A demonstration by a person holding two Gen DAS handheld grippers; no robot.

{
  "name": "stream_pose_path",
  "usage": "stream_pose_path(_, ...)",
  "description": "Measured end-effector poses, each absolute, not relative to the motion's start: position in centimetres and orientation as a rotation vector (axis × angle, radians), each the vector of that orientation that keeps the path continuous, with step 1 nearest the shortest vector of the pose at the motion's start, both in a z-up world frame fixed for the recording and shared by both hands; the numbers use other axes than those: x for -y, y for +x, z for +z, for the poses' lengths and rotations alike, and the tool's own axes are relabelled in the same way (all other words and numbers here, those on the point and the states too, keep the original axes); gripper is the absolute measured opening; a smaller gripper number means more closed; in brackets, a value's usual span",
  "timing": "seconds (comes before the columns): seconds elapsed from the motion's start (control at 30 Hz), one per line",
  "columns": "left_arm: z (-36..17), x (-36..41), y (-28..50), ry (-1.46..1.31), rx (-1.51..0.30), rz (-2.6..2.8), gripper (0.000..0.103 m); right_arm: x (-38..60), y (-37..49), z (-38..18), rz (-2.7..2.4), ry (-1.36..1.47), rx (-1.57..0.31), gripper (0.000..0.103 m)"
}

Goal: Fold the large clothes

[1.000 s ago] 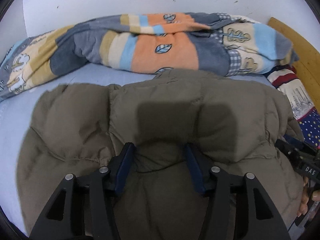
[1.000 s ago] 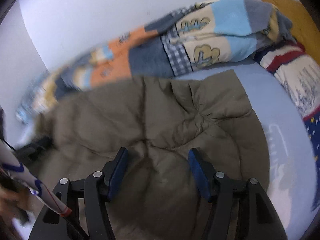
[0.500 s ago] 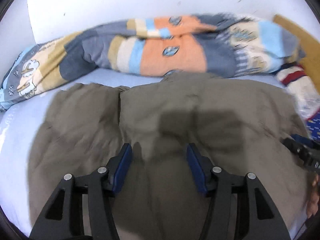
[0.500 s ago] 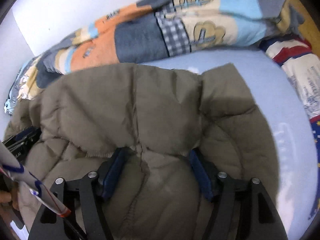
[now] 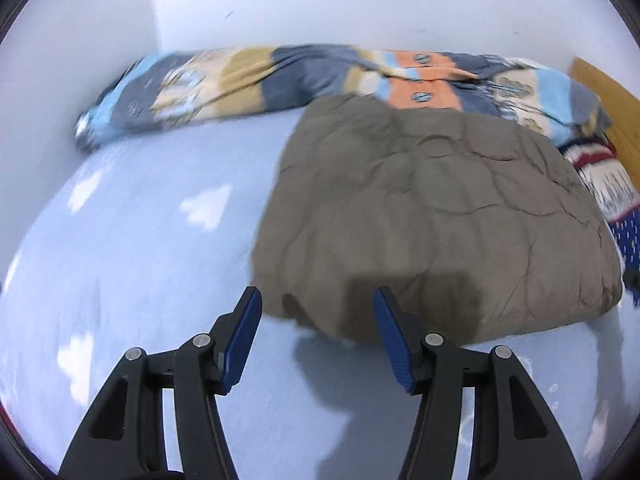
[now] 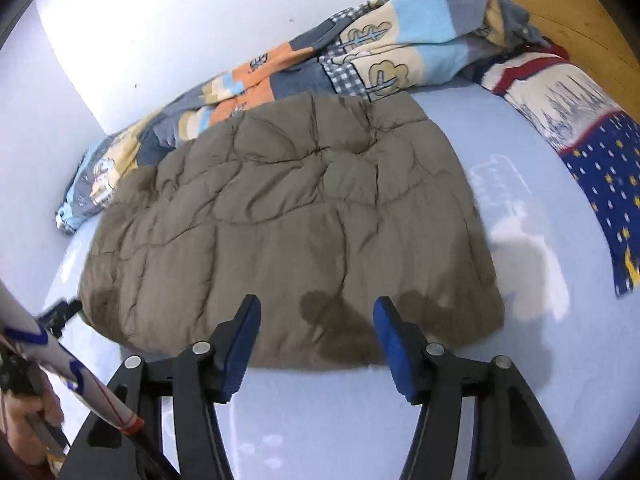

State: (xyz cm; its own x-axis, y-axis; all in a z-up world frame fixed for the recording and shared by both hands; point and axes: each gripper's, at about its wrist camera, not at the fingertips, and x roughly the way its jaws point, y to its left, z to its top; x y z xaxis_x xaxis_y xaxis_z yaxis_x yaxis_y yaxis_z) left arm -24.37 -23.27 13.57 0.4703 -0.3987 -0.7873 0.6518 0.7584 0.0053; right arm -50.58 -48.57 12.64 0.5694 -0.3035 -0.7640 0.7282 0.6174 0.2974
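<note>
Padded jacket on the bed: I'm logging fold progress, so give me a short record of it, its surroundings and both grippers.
garment: olive padded jacket, folded into a rough rectangle, lying flat
surface: light blue bed sheet
behind it: patchwork blanket bunched along the wall, touching the jacket's far edge
beside it: star-print pillow, apart from the jacket
left gripper: open, nothing held, at the jacket's near corner
right gripper: jaws closing, nothing gripped, above the near edge

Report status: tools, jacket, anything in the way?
Left tool open, empty. Right tool closing, nothing between its jaws. Olive puffer jacket lies folded on the blue bedsheet. Patchwork blanket behind, touching the far edge.
</note>
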Motion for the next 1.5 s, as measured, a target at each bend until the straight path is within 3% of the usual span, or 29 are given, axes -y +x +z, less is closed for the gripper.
stream_pose_path(0.23, 12.5, 23.7, -22.9, 0.315, -0.819, -0.644, 0.057, 46.4, -50.8, 13.6, -0.673, 0.623, -0.643, 0.062)
stream_pose_path(0.4, 10.0, 25.5, -21.4, 0.348, -0.865, -0.63, 0.057, 47.3, -48.6, 11.5, -0.66, 0.591, -0.709, 0.061)
stream_pose_path(0.63, 7.4, 25.3, -18.7, 0.296, -1.03, -0.62, 0.068, 48.5, -47.2, 7.6, -0.649, 0.642, -0.805, 0.06)
stream_pose_path(0.8, 9.6, 23.9, -18.5, 0.206, -1.035, -0.621, 0.068, 49.1, -48.1, 8.0, -0.635, 0.699, -0.79, 0.06)
stream_pose_path(1.1, 12.8, 21.3, -18.1, 0.073, -1.027, -0.623, 0.068, 52.7, -54.8, 11.4, -0.72, 0.911, -0.573, 0.061)
stream_pose_path(1.23, 10.9, 21.4, -17.3, 0.084, -1.091, -0.569, 0.068, 53.5, -55.5, 10.2, -0.746, 0.966, -0.609, 0.047)
stream_pose_path(1.5, 8.4, 21.8, -16.8, 0.084, -1.196, -0.538, 0.068, 53.2, -53.3, 7.5, -0.762, 0.961, -0.739, 0.047)
